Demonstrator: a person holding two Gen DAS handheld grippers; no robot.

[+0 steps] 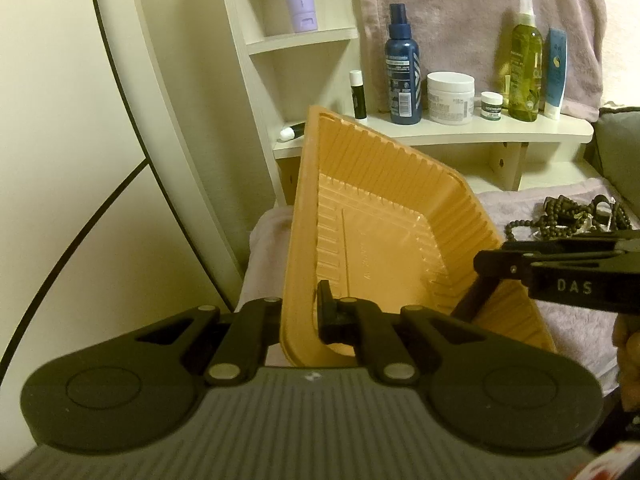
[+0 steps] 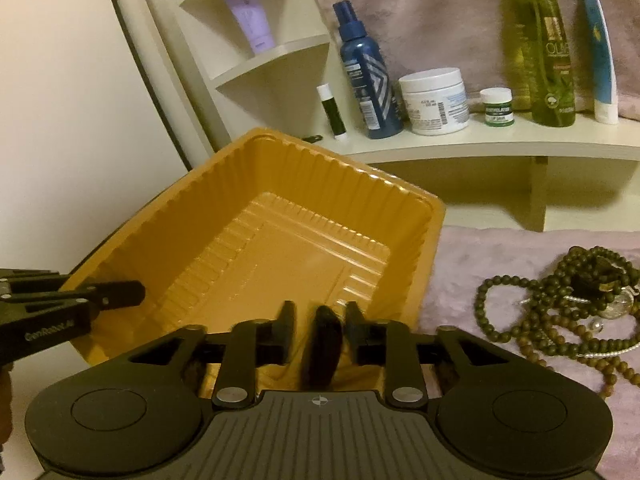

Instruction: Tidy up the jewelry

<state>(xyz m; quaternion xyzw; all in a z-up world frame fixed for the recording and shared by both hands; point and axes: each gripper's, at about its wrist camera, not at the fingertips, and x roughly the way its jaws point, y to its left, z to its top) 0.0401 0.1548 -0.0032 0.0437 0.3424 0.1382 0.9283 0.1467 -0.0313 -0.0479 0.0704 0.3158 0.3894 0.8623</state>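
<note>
Left gripper [image 1: 308, 316] is clamped on the near rim of the orange tray [image 1: 384, 216], one pad inside the wall, the other outside. Tray is tilted, propped up toward me, its open side facing both cameras.

Right gripper [image 2: 316, 332] is over the tray's near edge, jaws parted. A dark, blurred oblong piece [image 2: 322, 346] sits between them, and neither pad looks pressed on it; I read this as let go, falling or about to fall into the tray. What the piece is, I cannot tell.

Rest of the jewelry: a heap of bead strands [image 2: 568, 312], olive-green and brown, lies on the lilac towel [image 2: 496, 248], to the right of the tray and apart from it. My right hand is the nearer one to it; the left is occupied with the tray. The heap spreads without a clear long axis, the loops tangled, with a pale chain running through.

The coming move, as I judge it, goes rightward from the tray to the heap, then back again.

The left wrist view shows the clamp on the rim plainly, and my right tool [image 1: 560, 268] crossing in from the side; the beads are only a corner there. The right wrist view gives the heap in full and the parted jaws, which the left does not.
</note>
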